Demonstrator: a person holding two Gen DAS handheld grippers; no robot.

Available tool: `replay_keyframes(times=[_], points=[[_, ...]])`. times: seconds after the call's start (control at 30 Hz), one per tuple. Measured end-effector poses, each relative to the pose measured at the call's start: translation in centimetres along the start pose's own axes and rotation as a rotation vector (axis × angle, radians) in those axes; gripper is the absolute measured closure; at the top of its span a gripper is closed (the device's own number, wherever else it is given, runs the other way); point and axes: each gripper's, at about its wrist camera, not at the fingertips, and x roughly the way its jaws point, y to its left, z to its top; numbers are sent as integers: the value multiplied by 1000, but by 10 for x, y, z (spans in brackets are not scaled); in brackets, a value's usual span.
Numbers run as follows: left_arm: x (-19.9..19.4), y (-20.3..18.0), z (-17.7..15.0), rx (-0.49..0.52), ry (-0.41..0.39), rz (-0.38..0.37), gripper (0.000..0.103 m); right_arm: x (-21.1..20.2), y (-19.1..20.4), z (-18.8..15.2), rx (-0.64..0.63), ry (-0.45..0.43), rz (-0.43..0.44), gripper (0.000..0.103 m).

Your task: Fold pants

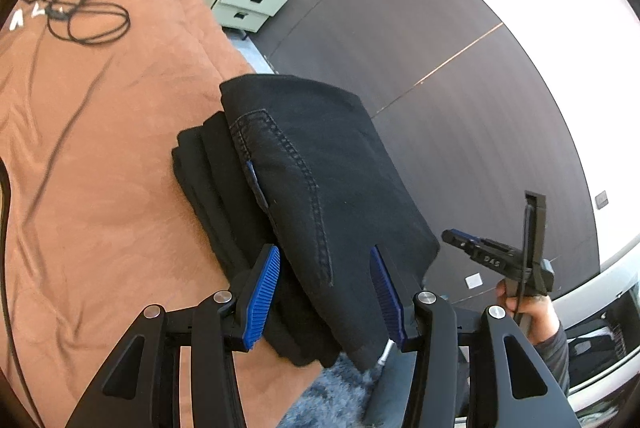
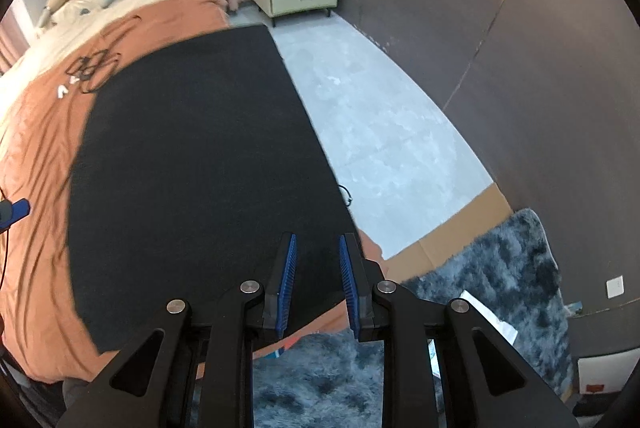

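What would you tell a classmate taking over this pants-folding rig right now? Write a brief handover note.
Left gripper: open, fingers either side of the folded black pants, not clamped.
Right gripper: open, empty, above the black fabric's near edge.
Pants: folded stack at the edge of the brown bedspread, top layer overhanging the side.
Done: folding looks nearly complete.
Left: probably square up the top layer and pull the stack fully onto the bed.

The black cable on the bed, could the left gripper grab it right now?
Probably not. The left gripper is open around the folded black pants near the bed's edge, while the black cable lies far across the brown blanket. It would have to travel there first.
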Motion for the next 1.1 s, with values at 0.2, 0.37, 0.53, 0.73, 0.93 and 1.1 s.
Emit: replay_keyframes(times=[0.2,0.37,0.53,0.73,0.93,1.1], points=[[-44,-25,-8,66,-39,55,21,-48,15,-17,-1,-86,7,27],[-91,-45,-17,124,-108,90,1,-83,33,-31,-3,-125,8,18],[-128,-60,-29,163,-142,114,0,-116,57,-63,-25,-153,-44,15],[-175,-71,-49,192,-168,163,0,-149,85,-92,-42,-226,-60,0],[-233,-79,-77,214,-222,195,0,-177,114,-134,-42,-270,-34,0],[-273,-87,-103,245,-277,237,0,-195,134,-162,-71,-298,5,0]])
